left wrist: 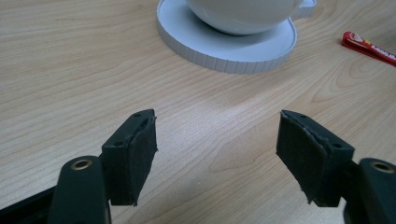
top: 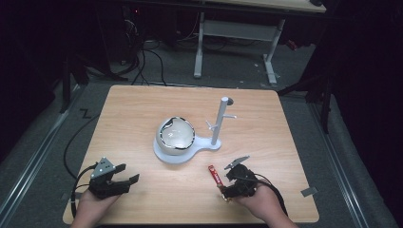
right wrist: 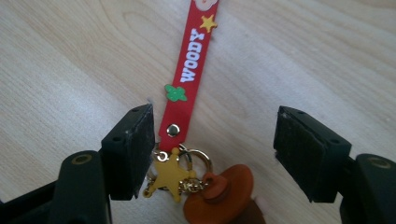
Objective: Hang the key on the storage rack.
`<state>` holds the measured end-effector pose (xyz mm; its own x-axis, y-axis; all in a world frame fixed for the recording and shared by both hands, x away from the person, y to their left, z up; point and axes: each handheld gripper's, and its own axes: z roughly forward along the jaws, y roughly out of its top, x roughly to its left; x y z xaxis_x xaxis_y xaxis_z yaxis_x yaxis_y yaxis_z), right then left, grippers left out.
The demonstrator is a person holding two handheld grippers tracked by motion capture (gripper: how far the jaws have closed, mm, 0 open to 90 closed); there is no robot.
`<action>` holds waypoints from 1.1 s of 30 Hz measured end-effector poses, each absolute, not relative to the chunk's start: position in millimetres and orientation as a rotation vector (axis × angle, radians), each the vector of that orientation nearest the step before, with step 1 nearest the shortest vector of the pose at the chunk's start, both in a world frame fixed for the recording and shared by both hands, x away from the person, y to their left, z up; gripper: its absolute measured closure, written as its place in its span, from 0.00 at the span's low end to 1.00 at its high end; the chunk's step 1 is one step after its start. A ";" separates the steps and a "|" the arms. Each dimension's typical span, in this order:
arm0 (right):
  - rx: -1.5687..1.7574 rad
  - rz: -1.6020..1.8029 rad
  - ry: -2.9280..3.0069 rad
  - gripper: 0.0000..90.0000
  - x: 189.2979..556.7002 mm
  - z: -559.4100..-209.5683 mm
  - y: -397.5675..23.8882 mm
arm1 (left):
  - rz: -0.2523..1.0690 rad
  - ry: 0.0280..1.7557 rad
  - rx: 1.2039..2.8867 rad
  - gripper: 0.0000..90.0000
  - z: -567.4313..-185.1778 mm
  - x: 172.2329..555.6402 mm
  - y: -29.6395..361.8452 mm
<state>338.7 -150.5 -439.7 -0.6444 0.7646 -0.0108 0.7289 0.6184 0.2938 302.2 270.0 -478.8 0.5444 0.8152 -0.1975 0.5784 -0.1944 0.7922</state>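
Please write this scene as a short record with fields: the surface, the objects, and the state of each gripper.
surface: wooden table
stand: white round base with an upright post that has small pegs
bowl: white bowl sitting on the base
keychain: red strap printed WOODY, with a yellow star charm and a brown hat charm, lying on the table
left gripper: open, nothing between the jaws, pointing toward the base
right gripper: open, jaws on either side of the keychain's ring end

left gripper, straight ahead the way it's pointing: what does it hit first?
Likely the ribbed rim of the white stand base under the bowl. The left gripper is open with bare table between it and the base. The red strap lies off to the right of that line.
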 end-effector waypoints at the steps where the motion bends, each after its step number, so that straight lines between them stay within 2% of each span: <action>1: 1.246 0.371 2.722 0.34 340.8 -440.0 -147.7 | 0.331 1.137 1.889 0.33 -478.4 302.1 270.3; 8: 1.287 0.182 2.789 0.47 355.7 -442.9 -131.0 | 0.315 1.135 1.882 0.33 -478.9 302.3 270.6; 9: 1.377 0.146 2.778 0.48 355.4 -441.6 -126.8 | 0.313 1.134 1.882 0.33 -478.9 302.3 270.4; 20: 1.365 -0.101 2.858 0.66 368.7 -447.0 -101.8 | 0.307 1.120 1.891 0.33 -478.5 302.2 268.0; 25: 1.401 -0.153 2.844 0.72 371.5 -453.0 -93.6 | 0.305 1.115 1.897 0.34 -479.1 302.2 267.8; 28: 1.416 -0.152 2.850 0.79 373.8 -453.2 -93.2 | 0.297 1.111 1.904 0.34 -480.2 302.9 265.8; 33: 1.377 -0.164 2.869 0.81 372.8 -453.0 -90.2 | 0.298 1.102 1.913 0.34 -480.1 301.8 264.1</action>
<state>372.8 -90.2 -453.0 -0.6256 0.7802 -0.0037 0.7755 0.6213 -0.1121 301.8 264.1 -480.1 0.5773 0.7900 -0.2065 0.5779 -0.2167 0.7868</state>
